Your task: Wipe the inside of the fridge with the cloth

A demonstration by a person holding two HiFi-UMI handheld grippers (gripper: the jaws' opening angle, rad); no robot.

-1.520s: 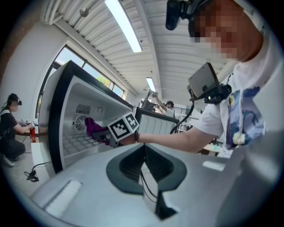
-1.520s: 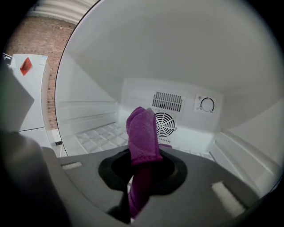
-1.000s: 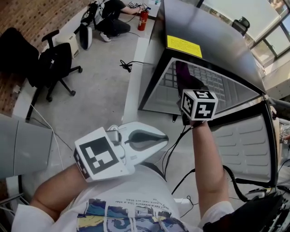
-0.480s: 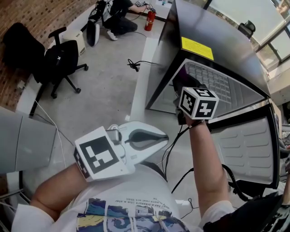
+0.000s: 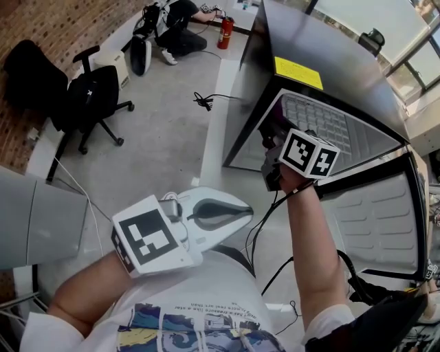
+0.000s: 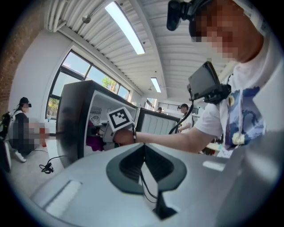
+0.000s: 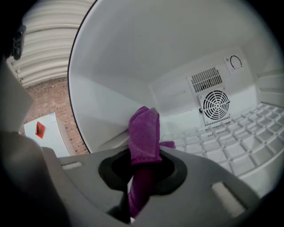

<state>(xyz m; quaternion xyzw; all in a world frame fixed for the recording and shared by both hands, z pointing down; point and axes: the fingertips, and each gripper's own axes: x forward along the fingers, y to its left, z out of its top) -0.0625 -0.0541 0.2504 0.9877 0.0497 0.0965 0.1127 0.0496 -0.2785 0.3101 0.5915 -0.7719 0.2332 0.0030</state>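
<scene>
A black fridge (image 5: 323, 55) stands open, its white inside (image 7: 133, 57) and wire shelf (image 7: 235, 146) showing in the right gripper view. My right gripper (image 7: 143, 153) is shut on a purple cloth (image 7: 144, 133), whose folded end presses toward the left inner wall near the fridge mouth. In the head view that gripper (image 5: 269, 141) reaches into the opening with the cloth (image 5: 275, 118) at its tip. My left gripper (image 5: 230, 211) hangs back near my body, jaws shut with nothing between them; in its own view the left gripper (image 6: 143, 153) points at the fridge (image 6: 73, 119).
The fridge door (image 5: 375, 220) swings open to the right. A fan grille (image 7: 215, 104) sits on the back wall. Cables (image 5: 275, 227) trail on the grey floor below my arm. A black office chair (image 5: 93, 96) and a seated person (image 5: 182, 20) are off to the left.
My right gripper has pushed the cloth a little further left and deeper along the fridge mouth, its marker cube tilting. The left gripper has stayed put.
</scene>
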